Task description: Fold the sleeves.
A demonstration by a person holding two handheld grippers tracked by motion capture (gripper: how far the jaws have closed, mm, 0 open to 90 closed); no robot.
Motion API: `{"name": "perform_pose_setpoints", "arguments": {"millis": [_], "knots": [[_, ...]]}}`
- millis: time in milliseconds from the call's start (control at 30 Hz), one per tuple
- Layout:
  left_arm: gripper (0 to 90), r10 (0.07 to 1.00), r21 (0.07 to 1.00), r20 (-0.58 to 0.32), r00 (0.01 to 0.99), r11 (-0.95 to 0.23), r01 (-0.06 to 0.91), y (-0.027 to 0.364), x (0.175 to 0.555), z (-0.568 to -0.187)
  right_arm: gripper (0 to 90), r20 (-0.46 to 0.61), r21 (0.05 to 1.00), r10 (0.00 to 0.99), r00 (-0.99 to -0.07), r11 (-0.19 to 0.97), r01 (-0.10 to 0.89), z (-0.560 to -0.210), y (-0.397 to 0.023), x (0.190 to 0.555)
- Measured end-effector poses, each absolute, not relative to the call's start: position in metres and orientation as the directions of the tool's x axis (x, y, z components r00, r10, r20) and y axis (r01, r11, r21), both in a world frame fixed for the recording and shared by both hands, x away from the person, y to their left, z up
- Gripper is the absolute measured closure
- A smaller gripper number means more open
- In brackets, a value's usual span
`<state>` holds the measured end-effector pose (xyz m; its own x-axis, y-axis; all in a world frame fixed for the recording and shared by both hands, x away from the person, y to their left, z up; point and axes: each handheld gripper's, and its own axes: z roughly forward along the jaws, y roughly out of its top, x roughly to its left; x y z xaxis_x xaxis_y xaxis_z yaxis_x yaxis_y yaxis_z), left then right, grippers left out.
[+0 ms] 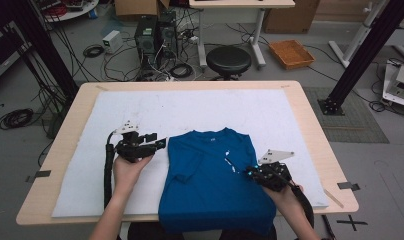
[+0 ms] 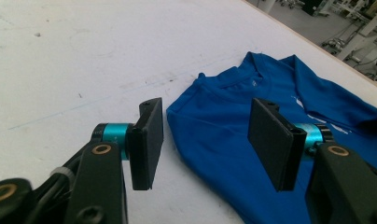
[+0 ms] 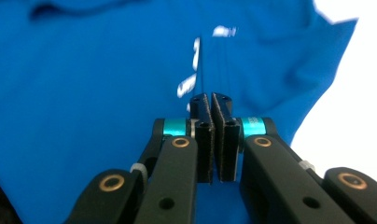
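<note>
white print on blue shirt [image 1: 210, 185], unreadable

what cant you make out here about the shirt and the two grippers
- Blue t-shirt: hem cut off by the bottom edge, high view.
- White print: blurred, unreadable, right gripper view.
- Right gripper: jaws together over the shirt; whether fabric is pinched is hidden by the pads.

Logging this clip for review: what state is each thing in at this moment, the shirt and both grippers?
Blue T-shirt: lying flat on the white mat, left sleeve folded inward, hem hanging over the table's near edge.
Left gripper: open, nothing between its jaws, beside the shirt's left edge.
Right gripper: jaws almost together above the shirt's right side; whether fabric is pinched cannot be told.
</note>
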<state>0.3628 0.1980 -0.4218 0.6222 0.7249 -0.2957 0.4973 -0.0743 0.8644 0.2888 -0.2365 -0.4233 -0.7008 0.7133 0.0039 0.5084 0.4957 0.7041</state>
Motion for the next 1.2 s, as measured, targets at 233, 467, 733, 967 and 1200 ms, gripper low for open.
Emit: {"name": "perform_pose_setpoints", "arguments": {"millis": [233, 467, 733, 967, 1200], "knots": [[44.1, 0.716, 0.879, -0.279, 0.640, -0.078, 0.471, 0.196, 0.360, -0.418, 66.0, 0.019, 0.742, 0.693, -0.721, 0.474, 0.475, -0.416, -0.242, 0.289], [40.3, 0.705, 0.896, -0.235, 0.669, -0.109, 0.430, 0.196, 0.355, -0.410, 47.8, 0.045, 0.814, 0.749, -0.661, 0.356, 0.460, -0.389, -0.258, 0.313], [40.2, 0.718, 0.902, -0.183, 0.672, -0.149, 0.405, 0.198, 0.347, -0.406, 31.0, 0.100, 0.862, 0.809, -0.579, 0.220, 0.456, -0.377, -0.277, 0.339], [40.2, 0.717, 0.902, -0.175, 0.675, -0.158, 0.402, 0.202, 0.345, -0.408, 28.1, 0.120, 0.862, 0.820, -0.560, 0.194, 0.468, -0.384, -0.292, 0.342], [40.2, 0.715, 0.902, -0.181, 0.675, -0.154, 0.404, 0.200, 0.343, -0.408, 27.6, 0.130, 0.865, 0.827, -0.547, 0.175, 0.470, -0.385, -0.298, 0.342]]}}
